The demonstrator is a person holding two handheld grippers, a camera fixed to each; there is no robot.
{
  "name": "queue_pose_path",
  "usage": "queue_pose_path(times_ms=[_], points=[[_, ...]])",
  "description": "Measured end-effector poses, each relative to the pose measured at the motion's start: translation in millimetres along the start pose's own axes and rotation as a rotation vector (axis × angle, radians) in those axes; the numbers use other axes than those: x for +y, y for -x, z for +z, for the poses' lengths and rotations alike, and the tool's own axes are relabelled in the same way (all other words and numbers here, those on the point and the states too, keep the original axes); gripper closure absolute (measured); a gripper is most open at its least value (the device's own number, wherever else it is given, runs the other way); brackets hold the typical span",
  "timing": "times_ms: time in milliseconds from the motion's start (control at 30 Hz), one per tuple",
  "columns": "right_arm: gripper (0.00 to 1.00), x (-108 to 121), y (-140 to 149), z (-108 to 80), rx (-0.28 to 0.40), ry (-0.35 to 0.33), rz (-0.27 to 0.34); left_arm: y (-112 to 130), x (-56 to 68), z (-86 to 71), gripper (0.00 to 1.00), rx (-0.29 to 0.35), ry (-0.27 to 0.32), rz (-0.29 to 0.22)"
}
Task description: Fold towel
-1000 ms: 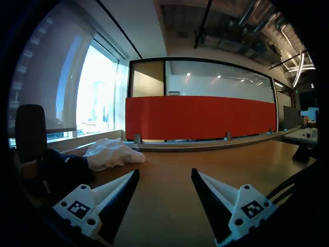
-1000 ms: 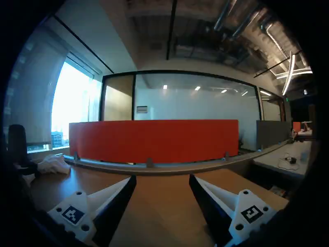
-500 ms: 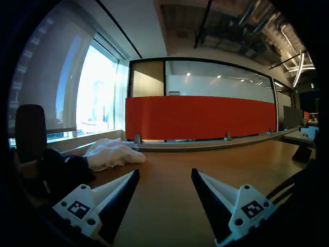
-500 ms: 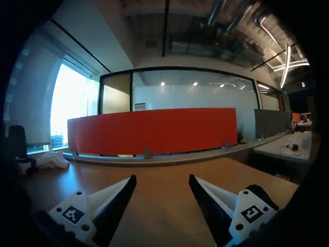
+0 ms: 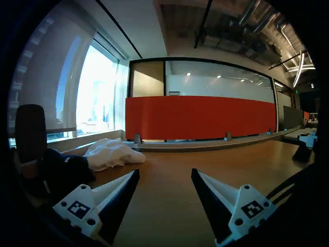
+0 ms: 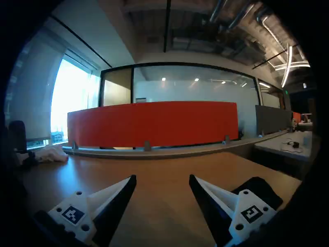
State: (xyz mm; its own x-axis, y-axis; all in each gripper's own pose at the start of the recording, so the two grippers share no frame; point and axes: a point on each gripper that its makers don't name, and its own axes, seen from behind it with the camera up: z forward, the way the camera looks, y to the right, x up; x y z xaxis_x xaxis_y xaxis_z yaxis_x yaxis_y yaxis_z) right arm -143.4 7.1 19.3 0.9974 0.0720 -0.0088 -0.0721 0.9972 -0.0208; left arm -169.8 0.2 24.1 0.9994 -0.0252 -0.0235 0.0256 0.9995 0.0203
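A crumpled white towel (image 5: pixel 112 153) lies on the wooden table (image 5: pixel 172 173) at the far left, beside a dark cloth bundle (image 5: pixel 66 171). My left gripper (image 5: pixel 164 175) hovers low over the table, open, nothing between its fingers, the towel ahead and to its left. In the right gripper view the same white towel (image 6: pixel 50 154) shows small at the far left edge. My right gripper (image 6: pixel 162 180) is open and holds nothing, above the bare table (image 6: pixel 164 173). A black flat object (image 6: pixel 259 190) lies just behind its right finger.
A red divider panel (image 5: pixel 199 117) runs along the table's far edge. A dark chair back (image 5: pixel 29 131) stands at the left near the window. A small black object (image 5: pixel 302 153) sits at the right on the table. Another desk (image 6: pixel 288 146) stands to the right.
The right gripper has tipped downward, so more tabletop and the black flat object have come into its view. The left gripper has stayed still.
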Motion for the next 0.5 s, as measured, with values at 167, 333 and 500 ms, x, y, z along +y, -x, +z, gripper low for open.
queue_pose_path(times_ms=[167, 333, 500], points=[[0.01, -1.7, 4.3, 0.8, -0.004, -0.006, -0.023, 0.1, 0.2, -0.2, 0.07, 0.000, 0.000, 0.000], [0.01, -3.2, 2.9, 0.3, 0.005, -0.002, -0.036, -0.2, 0.0, -0.3, 0.07, 0.000, 0.000, 0.000], [0.01, -5.3, 1.8, -0.7, 0.005, -0.004, -0.041, -0.2, 0.2, -0.4, 0.07, 0.000, 0.000, 0.000]])
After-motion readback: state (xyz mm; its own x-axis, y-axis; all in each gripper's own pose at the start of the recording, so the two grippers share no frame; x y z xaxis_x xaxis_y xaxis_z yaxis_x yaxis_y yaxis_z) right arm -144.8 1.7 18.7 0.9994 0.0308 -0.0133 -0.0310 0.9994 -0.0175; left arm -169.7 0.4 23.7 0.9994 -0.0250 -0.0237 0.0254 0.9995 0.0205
